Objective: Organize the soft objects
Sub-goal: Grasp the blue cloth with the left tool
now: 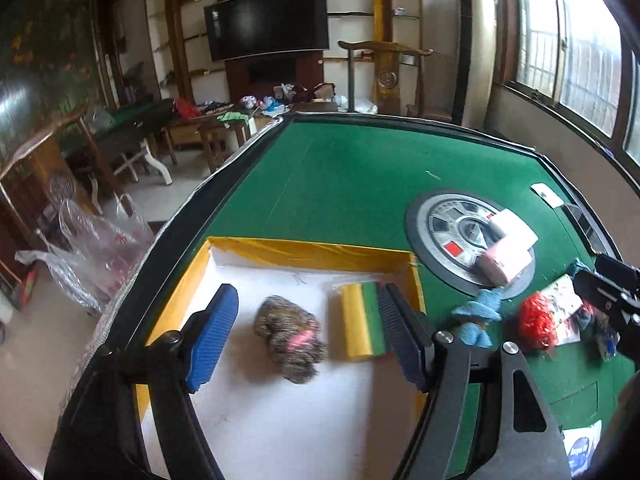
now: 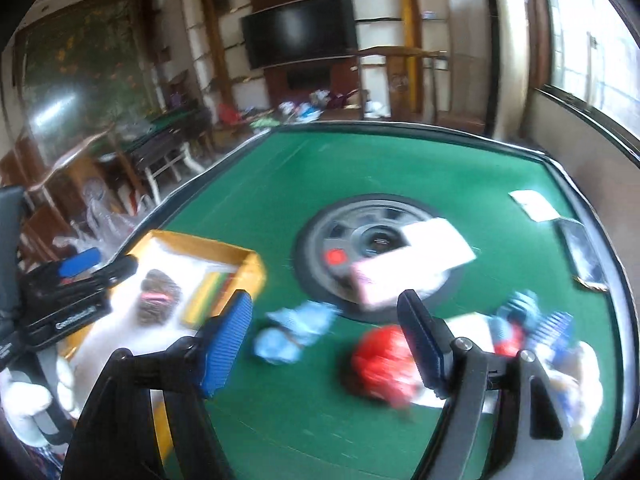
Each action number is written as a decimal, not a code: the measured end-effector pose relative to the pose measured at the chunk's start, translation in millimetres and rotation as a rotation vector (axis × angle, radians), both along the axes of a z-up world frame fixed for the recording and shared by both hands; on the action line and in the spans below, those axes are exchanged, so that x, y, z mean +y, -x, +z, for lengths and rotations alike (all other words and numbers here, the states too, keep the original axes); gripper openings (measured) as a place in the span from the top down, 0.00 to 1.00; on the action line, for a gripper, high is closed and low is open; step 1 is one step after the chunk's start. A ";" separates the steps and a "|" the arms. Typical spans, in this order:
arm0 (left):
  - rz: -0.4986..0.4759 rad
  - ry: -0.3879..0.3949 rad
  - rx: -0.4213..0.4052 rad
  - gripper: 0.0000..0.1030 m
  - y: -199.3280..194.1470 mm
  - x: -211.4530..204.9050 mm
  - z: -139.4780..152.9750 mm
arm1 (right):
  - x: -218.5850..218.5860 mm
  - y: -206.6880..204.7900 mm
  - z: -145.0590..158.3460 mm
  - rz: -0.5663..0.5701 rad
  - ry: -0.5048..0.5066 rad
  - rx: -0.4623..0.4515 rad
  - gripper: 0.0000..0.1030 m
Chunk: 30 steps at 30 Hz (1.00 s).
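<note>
A yellow-rimmed white tray [image 1: 304,254] sits on the green table. In it lie a brown knitted bundle with a pink band [image 1: 292,338] and a yellow-green sponge [image 1: 362,320]. My left gripper [image 1: 308,334] is open above the tray, its jaws standing either side of the bundle. My right gripper [image 2: 324,344] is open and empty above the table. A light blue cloth [image 2: 294,328] lies between its fingers. A red mesh ball [image 2: 384,364] lies by its right finger. Pink and white soft packs [image 2: 404,264] rest on the round hub.
A round grey hub [image 1: 452,232] sits mid-table. Blue and mixed soft items [image 2: 532,320] and a printed packet [image 1: 564,300] lie at the right. A white card [image 2: 534,204] lies near the far right edge. Plastic bags [image 1: 92,248] stand on the floor at left.
</note>
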<state>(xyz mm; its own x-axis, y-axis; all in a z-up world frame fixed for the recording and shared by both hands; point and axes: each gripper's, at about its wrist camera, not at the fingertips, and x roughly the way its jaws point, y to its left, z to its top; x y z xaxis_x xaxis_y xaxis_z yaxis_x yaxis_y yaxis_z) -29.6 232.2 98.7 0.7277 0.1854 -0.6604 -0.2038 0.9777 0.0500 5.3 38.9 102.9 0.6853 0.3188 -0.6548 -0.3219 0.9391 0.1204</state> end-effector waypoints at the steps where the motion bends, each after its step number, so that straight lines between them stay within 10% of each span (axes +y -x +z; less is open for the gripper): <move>1: -0.006 -0.009 -0.001 0.30 0.8 -6.3 0.7 | -11.7 1.5 0.0 -0.019 -0.008 -0.004 0.31; 21: -0.149 -0.139 0.102 0.30 -16.9 -128.3 -14.8 | -183.5 -4.1 -24.1 -0.309 -0.154 -0.070 0.29; 30: -0.143 0.135 0.263 0.30 -57.3 -116.8 -52.1 | -208.5 -6.4 -37.5 -0.321 -0.206 -0.018 0.27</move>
